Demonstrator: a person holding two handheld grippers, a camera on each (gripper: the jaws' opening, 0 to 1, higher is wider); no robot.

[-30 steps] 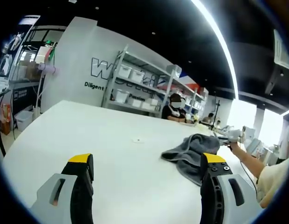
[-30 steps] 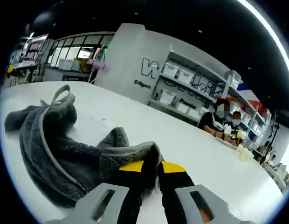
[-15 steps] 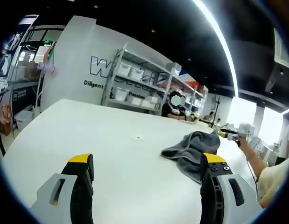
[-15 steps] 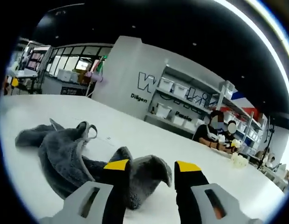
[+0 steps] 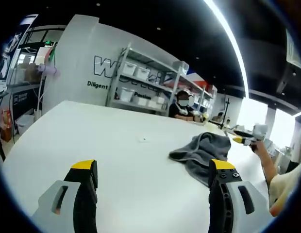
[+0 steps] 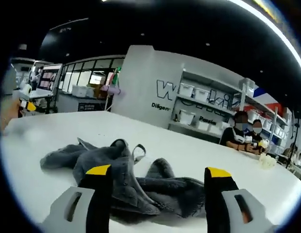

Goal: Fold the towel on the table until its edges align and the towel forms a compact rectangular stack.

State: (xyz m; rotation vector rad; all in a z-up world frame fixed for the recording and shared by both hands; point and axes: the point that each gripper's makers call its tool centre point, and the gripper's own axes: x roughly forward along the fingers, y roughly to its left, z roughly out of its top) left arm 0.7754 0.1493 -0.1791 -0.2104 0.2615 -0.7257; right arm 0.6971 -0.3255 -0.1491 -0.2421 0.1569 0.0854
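One crumpled grey terry towel (image 6: 126,179) lies in a heap on the white table (image 5: 107,141), unfolded. My right gripper (image 6: 154,194) is released, jaws spread wide, with the towel directly ahead between and just beyond the tips; the heap's long axis runs across the jaws. My left gripper (image 5: 153,187) is also released, towel (image 5: 201,153) ahead to its right, farther off.
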